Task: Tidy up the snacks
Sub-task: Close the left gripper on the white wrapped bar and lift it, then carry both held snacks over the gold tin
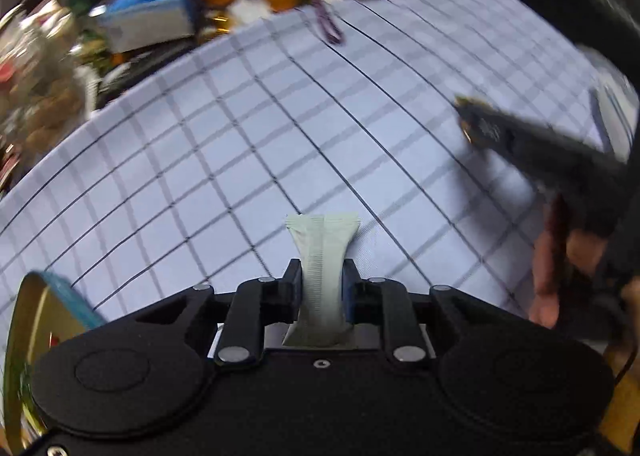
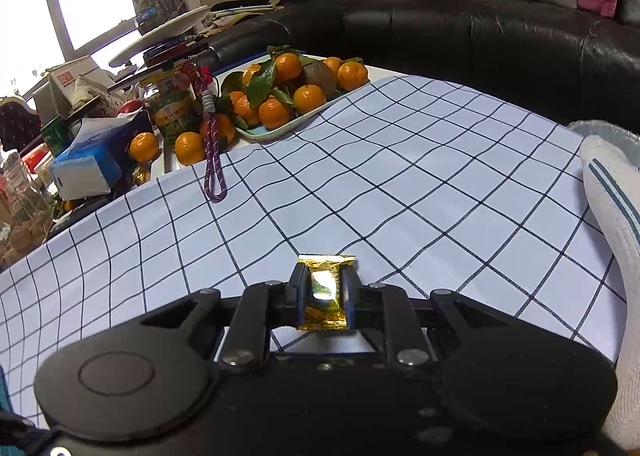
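Observation:
A pale green-white sachet (image 1: 322, 240) is pinched at its waist by my left gripper (image 1: 322, 274), which is shut on it above the checked tablecloth (image 1: 240, 136). In the right wrist view my right gripper (image 2: 324, 275) is shut on a gold-wrapped candy (image 2: 325, 290), held just over the cloth (image 2: 400, 184). The right gripper (image 1: 466, 124) also shows blurred at the right of the left wrist view, a gold glint at its tip and a hand (image 1: 548, 276) behind it.
An open gold tin with a teal rim (image 1: 36, 316) lies at lower left. At the cloth's far edge are a tray of tangerines (image 2: 288, 96), a purple lanyard (image 2: 214, 160), a blue tissue pack (image 2: 88, 164) and a jar (image 2: 172, 104). A socked foot (image 2: 612, 208) rests at right.

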{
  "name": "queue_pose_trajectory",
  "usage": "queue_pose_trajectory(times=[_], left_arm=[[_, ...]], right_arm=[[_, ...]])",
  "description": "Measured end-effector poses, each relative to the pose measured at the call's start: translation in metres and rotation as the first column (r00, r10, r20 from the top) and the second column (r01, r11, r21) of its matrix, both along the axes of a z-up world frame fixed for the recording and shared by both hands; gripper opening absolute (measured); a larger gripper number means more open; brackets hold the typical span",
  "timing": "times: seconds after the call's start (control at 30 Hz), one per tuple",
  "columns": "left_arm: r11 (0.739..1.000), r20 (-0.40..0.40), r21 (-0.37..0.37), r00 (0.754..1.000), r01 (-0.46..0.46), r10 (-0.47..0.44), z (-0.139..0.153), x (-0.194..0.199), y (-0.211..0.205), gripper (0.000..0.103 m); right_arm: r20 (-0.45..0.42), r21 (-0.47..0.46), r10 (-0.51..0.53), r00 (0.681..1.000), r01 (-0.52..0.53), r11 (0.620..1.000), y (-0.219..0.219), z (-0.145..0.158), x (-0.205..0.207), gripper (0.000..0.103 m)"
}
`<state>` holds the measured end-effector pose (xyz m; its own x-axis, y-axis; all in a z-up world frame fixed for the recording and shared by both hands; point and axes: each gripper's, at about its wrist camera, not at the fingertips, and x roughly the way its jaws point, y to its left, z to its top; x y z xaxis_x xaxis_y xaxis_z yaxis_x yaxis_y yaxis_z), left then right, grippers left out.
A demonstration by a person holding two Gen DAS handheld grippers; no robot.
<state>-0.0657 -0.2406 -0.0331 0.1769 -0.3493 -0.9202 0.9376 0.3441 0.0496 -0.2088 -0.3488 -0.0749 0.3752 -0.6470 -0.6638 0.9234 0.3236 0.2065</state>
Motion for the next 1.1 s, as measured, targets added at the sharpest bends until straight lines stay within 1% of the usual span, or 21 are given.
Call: queue_pose_trajectory(times=[0.03, 0.1, 0.2, 0.27, 0.33, 0.4, 0.5, 0.6, 0.7, 0.8, 0.87, 1.0, 1.1], left_arm=[[0.998, -0.009, -0.022, 0.999, -0.051, 0.051, 0.007, 0.005, 0.003, 0.028], [0.986, -0.006, -0.055, 0.987, -0.159, 0.159, 0.020, 0.016, 0.010, 0.028], [0.951, 0.014, -0.108, 0.956, -0.289, 0.292, 0.035, 0.031, 0.029, 0.028], [0.920, 0.029, -0.124, 0.926, -0.371, 0.377, 0.041, 0.043, 0.044, 0.028], [0.886, 0.035, -0.124, 0.890, -0.447, 0.454, 0.044, 0.055, 0.056, 0.028], [0.849, 0.045, -0.114, 0.851, -0.516, 0.524, 0.042, 0.067, 0.069, 0.028], [0.786, 0.050, -0.082, 0.785, -0.613, 0.617, 0.035, 0.082, 0.088, 0.028], [0.731, 0.030, -0.045, 0.730, -0.681, 0.682, 0.029, 0.098, 0.108, 0.028], [0.684, 0.030, -0.024, 0.683, -0.729, 0.730, 0.025, 0.108, 0.127, 0.028], [0.639, 0.052, -0.036, 0.637, -0.769, 0.769, 0.027, 0.116, 0.143, 0.028], [0.604, 0.066, -0.052, 0.601, -0.795, 0.797, 0.031, 0.121, 0.154, 0.028], [0.528, 0.067, -0.073, 0.524, -0.846, 0.849, 0.037, 0.133, 0.175, 0.028], [0.474, 0.062, -0.080, 0.470, -0.877, 0.880, 0.039, 0.141, 0.190, 0.028]], right_arm=[[0.001, 0.004, -0.006, 1.000, 0.006, 1.000, 0.000, 0.000, 0.000, 0.018], [-0.013, 0.004, -0.023, 1.000, 0.023, 1.000, 0.000, 0.001, 0.000, 0.018], [-0.025, 0.010, -0.040, 0.999, 0.040, 0.999, -0.003, 0.002, -0.001, 0.018], [-0.029, 0.019, -0.052, 0.998, 0.052, 0.998, -0.004, 0.004, -0.002, 0.018], [-0.032, 0.024, -0.061, 0.998, 0.062, 0.998, -0.004, 0.005, -0.002, 0.018], [-0.037, 0.027, -0.066, 0.997, 0.067, 0.997, -0.004, 0.008, -0.001, 0.018], [-0.038, 0.028, -0.064, 0.997, 0.065, 0.998, -0.001, 0.014, 0.002, 0.018], [-0.037, 0.026, -0.045, 0.998, 0.046, 0.999, 0.005, 0.021, 0.010, 0.018], [-0.046, 0.003, -0.002, 0.999, 0.002, 1.000, 0.016, 0.030, 0.023, 0.018], [-0.058, -0.033, 0.062, 0.996, -0.064, 0.997, 0.035, 0.041, 0.040, 0.018], [-0.064, -0.053, 0.113, 0.992, -0.117, 0.992, 0.049, 0.048, 0.052, 0.018], [-0.063, -0.089, 0.228, 0.972, -0.233, 0.968, 0.085, 0.064, 0.079, 0.018], [-0.045, -0.101, 0.329, 0.943, -0.332, 0.938, 0.115, 0.075, 0.100, 0.018]])
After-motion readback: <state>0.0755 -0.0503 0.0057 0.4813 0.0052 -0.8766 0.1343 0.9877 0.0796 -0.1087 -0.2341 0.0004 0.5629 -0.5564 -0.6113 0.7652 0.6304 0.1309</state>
